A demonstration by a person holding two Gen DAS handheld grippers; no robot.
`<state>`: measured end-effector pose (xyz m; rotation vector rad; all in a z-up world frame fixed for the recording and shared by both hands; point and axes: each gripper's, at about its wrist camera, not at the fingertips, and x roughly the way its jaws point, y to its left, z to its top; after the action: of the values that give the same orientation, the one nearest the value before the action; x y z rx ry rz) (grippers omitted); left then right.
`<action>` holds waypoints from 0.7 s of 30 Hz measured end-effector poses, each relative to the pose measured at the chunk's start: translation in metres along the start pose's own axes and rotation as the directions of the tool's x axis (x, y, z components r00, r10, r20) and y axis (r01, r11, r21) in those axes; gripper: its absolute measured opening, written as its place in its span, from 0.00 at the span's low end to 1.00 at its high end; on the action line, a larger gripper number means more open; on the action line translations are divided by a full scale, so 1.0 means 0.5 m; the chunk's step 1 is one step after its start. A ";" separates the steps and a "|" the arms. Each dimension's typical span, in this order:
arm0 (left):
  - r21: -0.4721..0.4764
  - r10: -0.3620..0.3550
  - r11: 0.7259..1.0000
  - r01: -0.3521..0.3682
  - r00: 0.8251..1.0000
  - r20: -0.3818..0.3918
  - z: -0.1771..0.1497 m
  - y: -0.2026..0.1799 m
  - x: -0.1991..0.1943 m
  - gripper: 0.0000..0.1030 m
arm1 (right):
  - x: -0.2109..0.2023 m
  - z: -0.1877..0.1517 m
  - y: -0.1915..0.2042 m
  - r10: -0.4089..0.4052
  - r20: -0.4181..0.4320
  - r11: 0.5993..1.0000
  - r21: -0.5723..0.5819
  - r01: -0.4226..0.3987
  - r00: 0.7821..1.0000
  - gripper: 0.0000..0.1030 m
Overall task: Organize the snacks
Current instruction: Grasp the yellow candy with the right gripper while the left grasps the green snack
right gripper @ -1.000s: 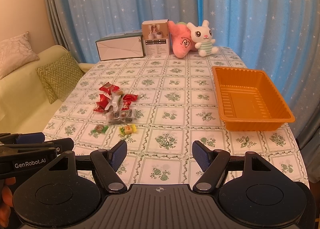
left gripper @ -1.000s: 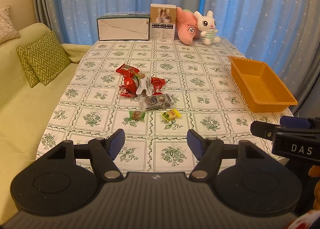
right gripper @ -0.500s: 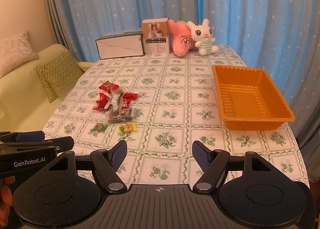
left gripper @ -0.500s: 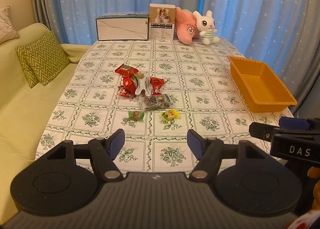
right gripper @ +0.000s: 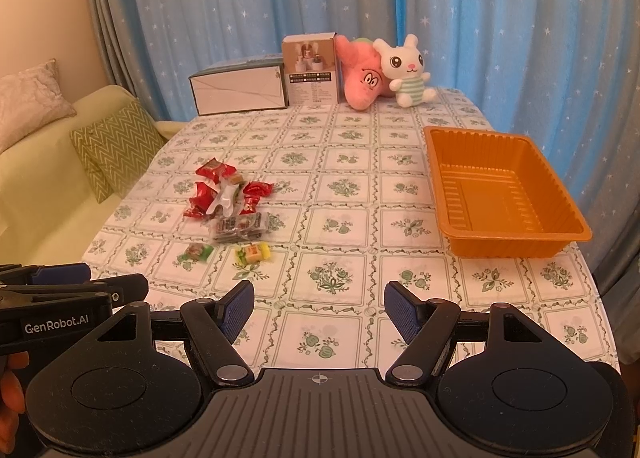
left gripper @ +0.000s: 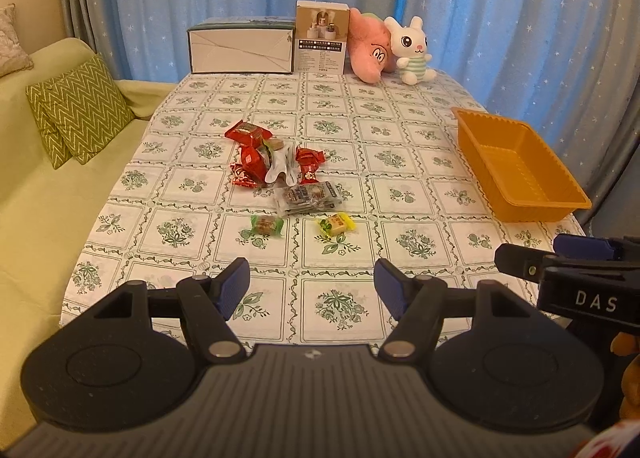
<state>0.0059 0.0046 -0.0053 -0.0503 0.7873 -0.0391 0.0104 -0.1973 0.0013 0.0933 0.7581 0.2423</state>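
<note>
A heap of snacks lies mid-table: several red wrapped packets [left gripper: 253, 157] [right gripper: 208, 190], a clear packet of dark snacks [left gripper: 308, 197] [right gripper: 240, 225], a green-wrapped candy [left gripper: 266, 225] [right gripper: 196, 251] and a yellow-wrapped candy [left gripper: 335, 224] [right gripper: 252, 252]. An empty orange tray [left gripper: 520, 202] [right gripper: 508, 248] sits at the table's right edge. My left gripper [left gripper: 312, 288] hovers open over the near edge, short of the candies. My right gripper [right gripper: 319, 308] is open beside it, nothing between its fingers.
Two boxes [left gripper: 240, 46] [left gripper: 320, 38] and two plush toys [left gripper: 370, 46] [left gripper: 412, 48] line the table's far end before blue curtains. A green sofa with a zigzag cushion [left gripper: 80, 110] runs along the left. A hand [right gripper: 10, 390] holds the left gripper.
Both grippers have edged slightly forward and lower toward the table; the snacks and tray lie where they were. Both stay open.
</note>
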 end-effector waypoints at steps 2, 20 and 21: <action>-0.008 -0.004 1.000 0.004 1.000 -0.007 -0.001 0.010 0.010 0.64 | 0.011 -0.002 -0.003 -0.001 -0.004 1.000 0.001 0.001 1.000 0.70; -0.033 0.009 0.999 -0.012 0.996 -0.092 0.043 0.108 0.202 0.56 | 0.193 0.009 0.024 0.106 -0.018 0.992 -0.065 -0.107 0.994 0.69; -0.038 0.008 0.999 -0.012 0.995 -0.098 0.046 0.112 0.213 0.55 | 0.206 0.010 0.027 0.110 -0.020 0.991 -0.071 -0.111 0.994 0.69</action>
<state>0.0983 0.0552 -0.0677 -0.0818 0.8861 -0.0168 0.0834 -0.1586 -0.0616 0.0656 0.7600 0.3761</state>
